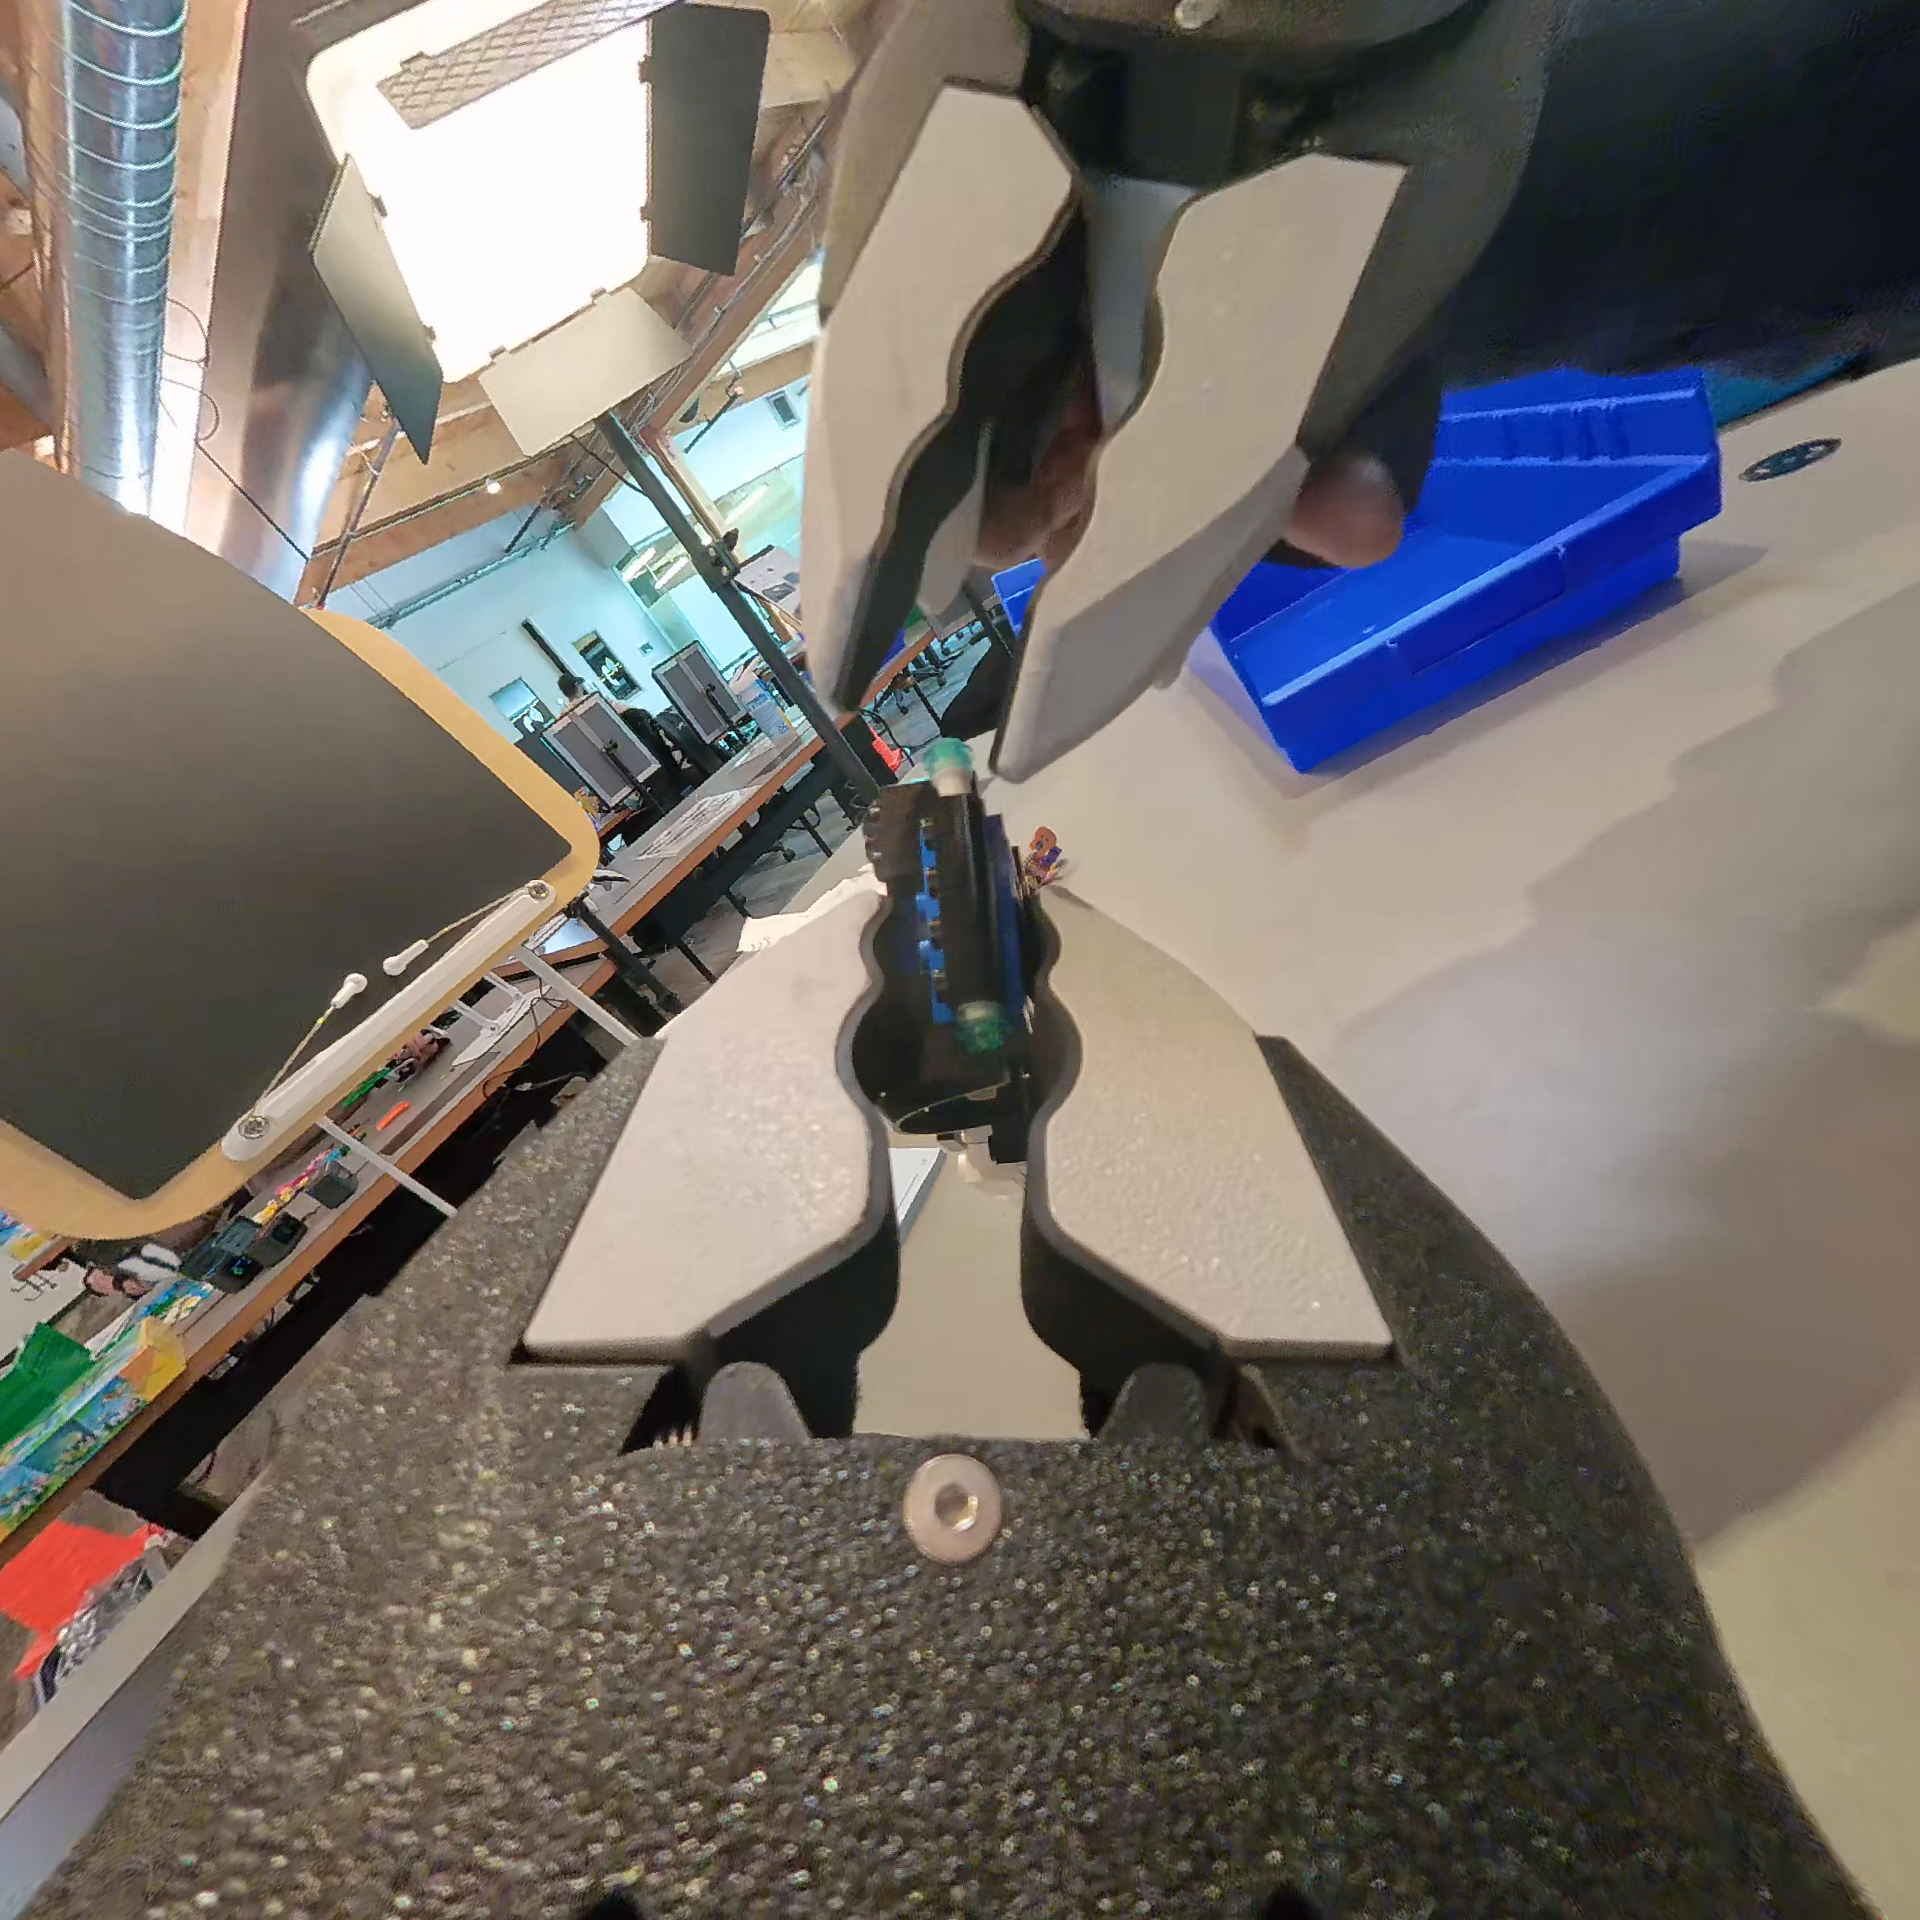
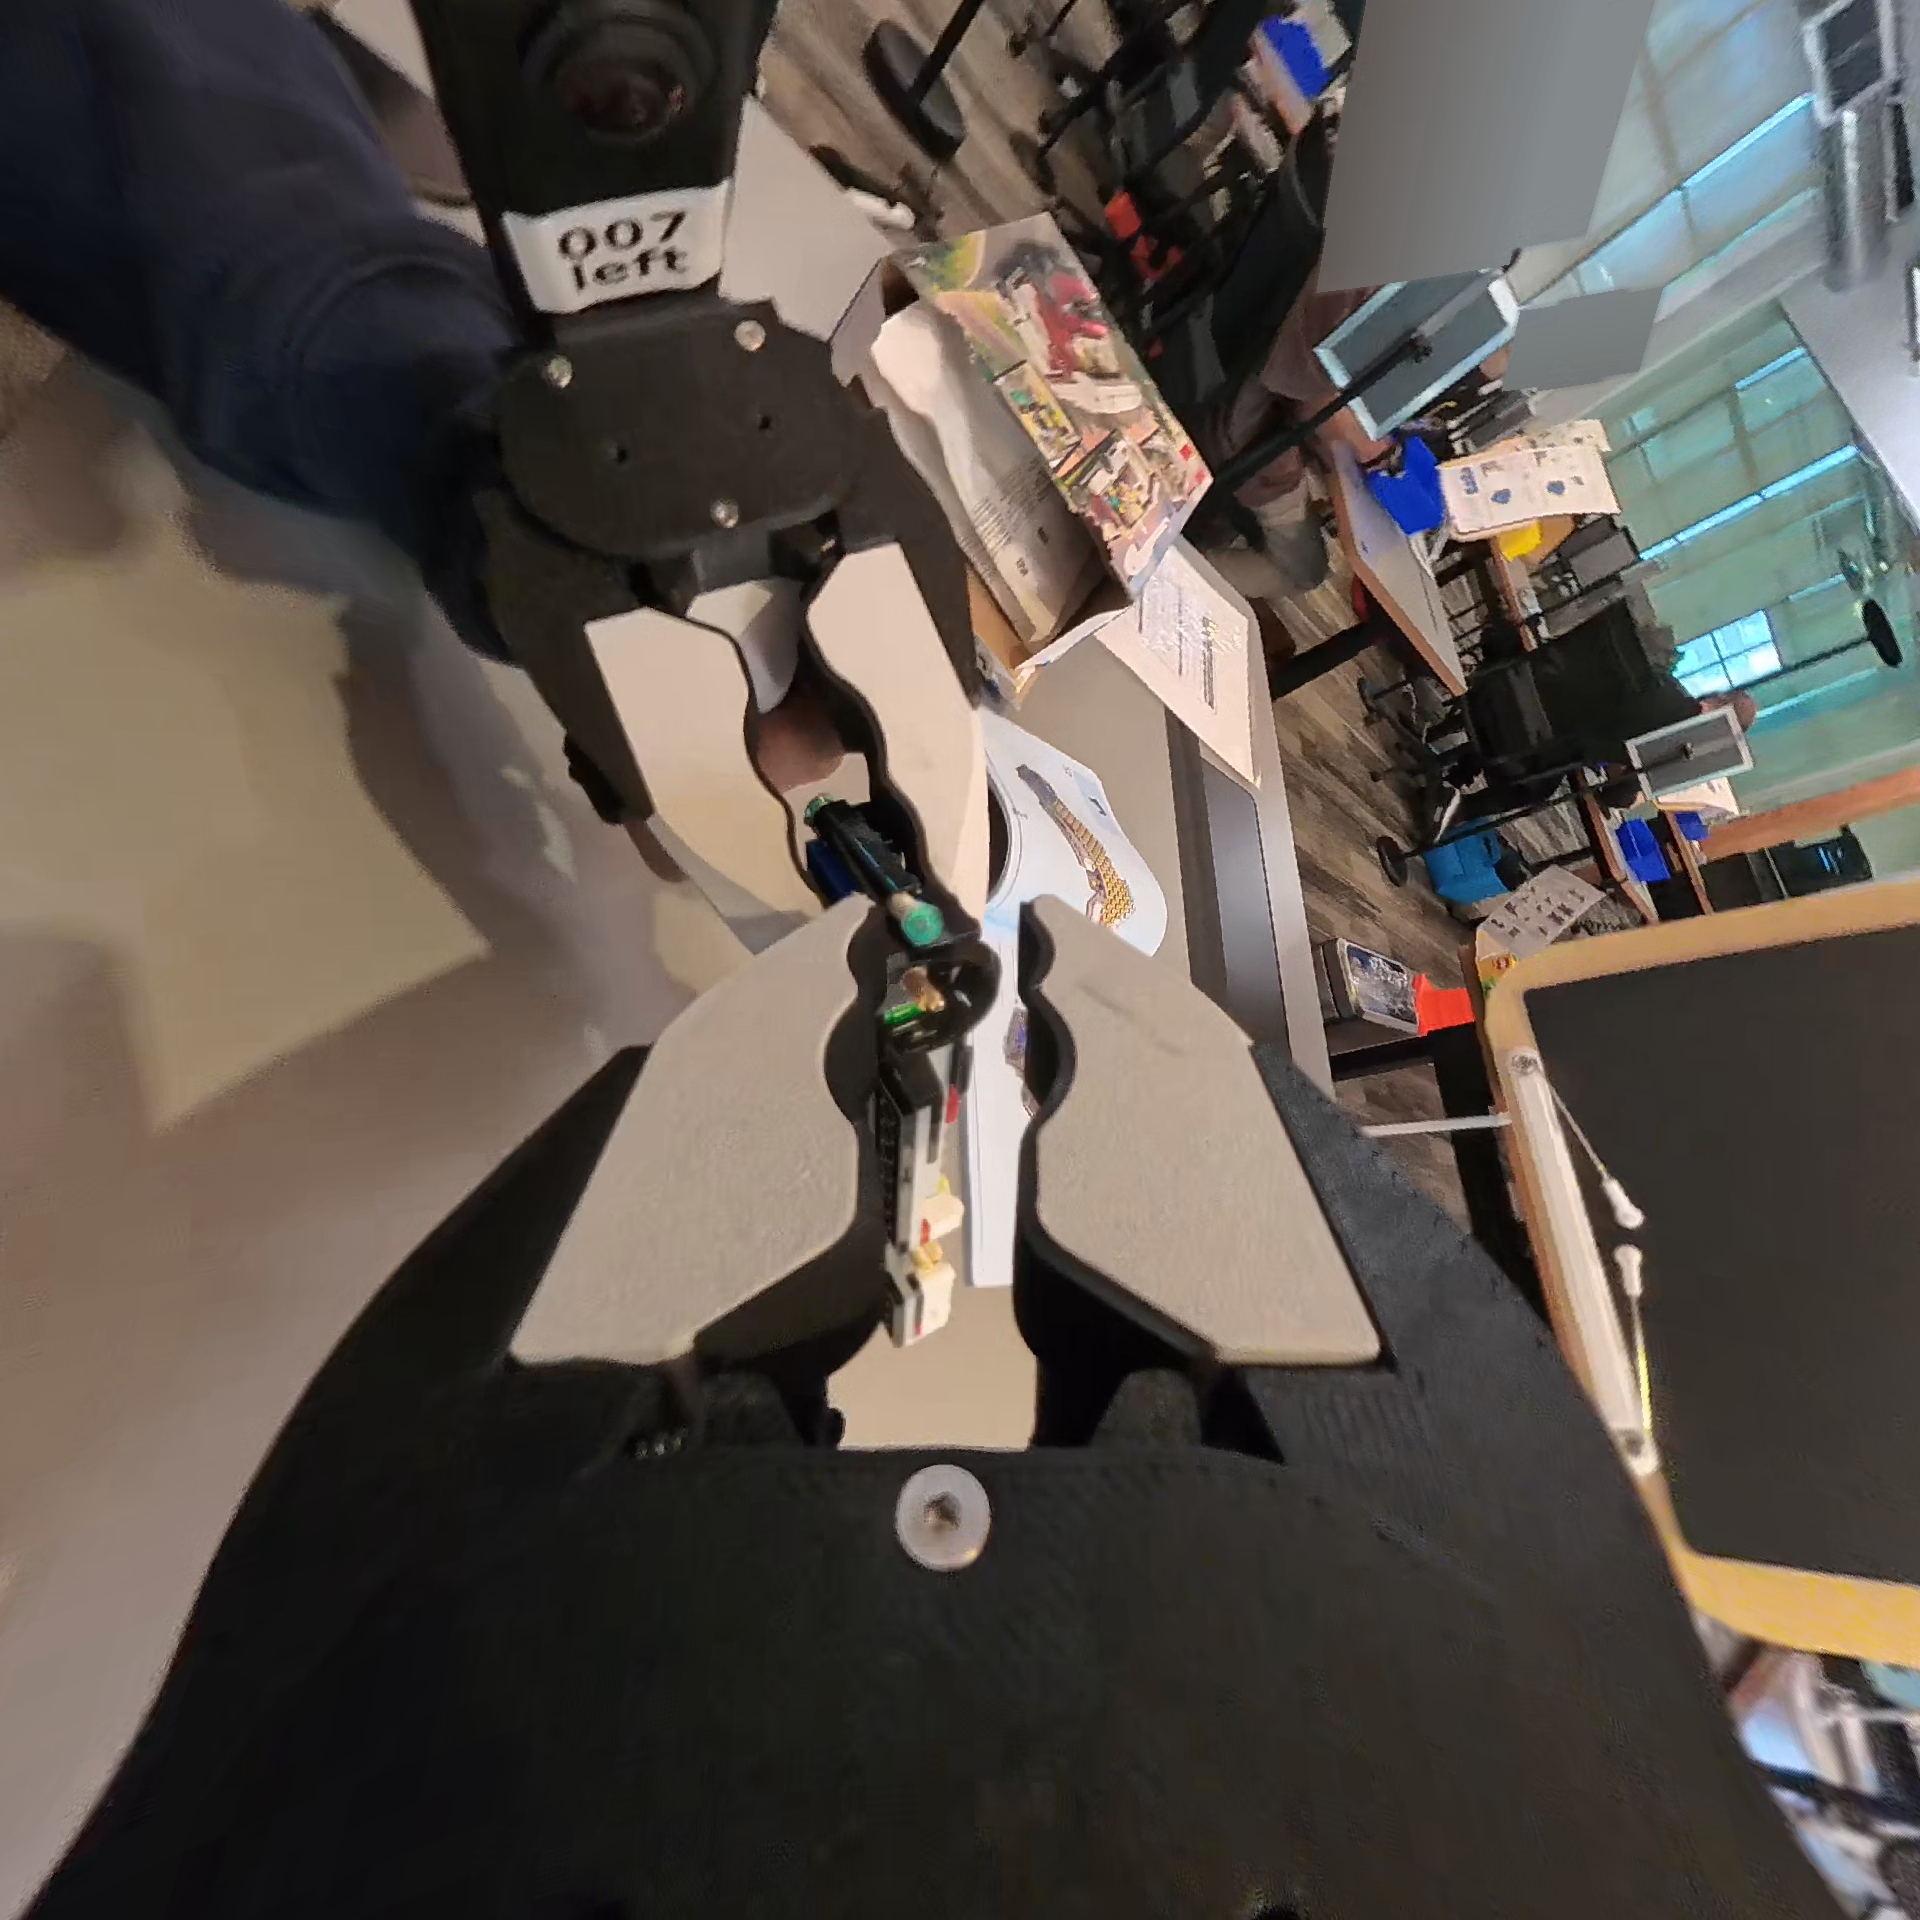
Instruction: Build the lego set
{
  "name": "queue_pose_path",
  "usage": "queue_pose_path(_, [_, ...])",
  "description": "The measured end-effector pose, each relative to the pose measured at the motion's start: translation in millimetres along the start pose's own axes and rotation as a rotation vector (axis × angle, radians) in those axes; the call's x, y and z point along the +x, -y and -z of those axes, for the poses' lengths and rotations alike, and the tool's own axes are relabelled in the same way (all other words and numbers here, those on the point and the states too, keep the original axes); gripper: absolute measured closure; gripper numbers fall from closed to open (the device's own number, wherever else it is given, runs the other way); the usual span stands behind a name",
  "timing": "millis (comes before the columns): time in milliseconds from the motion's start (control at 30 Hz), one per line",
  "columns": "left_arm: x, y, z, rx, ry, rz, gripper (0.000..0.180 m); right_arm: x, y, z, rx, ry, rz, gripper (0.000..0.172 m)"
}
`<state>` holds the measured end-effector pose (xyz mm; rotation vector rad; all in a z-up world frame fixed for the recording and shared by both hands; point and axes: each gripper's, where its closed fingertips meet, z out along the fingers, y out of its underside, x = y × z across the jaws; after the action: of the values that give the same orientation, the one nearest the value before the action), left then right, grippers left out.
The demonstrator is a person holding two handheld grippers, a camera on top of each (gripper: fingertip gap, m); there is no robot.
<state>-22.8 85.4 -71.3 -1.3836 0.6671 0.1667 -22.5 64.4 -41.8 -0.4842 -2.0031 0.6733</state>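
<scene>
Black-and-blue brick assembly is sitting pinched in our left gripper; our right gripper is standing spread beside it, risking a knock.

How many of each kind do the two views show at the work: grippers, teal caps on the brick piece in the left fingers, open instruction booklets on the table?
Grippers: 2, the left gripper and the right gripper
Teal caps on the black and blue brick piece: 2
Instruction booklet: 1
Total: 5
</scene>
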Motion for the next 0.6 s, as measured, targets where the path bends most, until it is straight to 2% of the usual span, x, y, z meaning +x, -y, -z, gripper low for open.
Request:
queue_pose_path(300, [-15.2, 2.1, 2.2, 0.031, 0.115, 0.105, 0.158, 3.9, 9.1, -3.2, 0.126, -0.267, -0.341, 0.148])
queue_pose_path(400, [-20.8, 1.3, 3.6, 0.041, 0.151, 0.154, 0.158, 13.0, 17.1, -7.5, 0.161, -0.391, -0.339, 0.146])
queue_pose_path(600, [-29.8, 1.0, 7.8, 0.043, 0.197, 0.16, 0.158, 17.6, 17.9, -21.0, 0.113, -0.473, -0.31, 0.15])
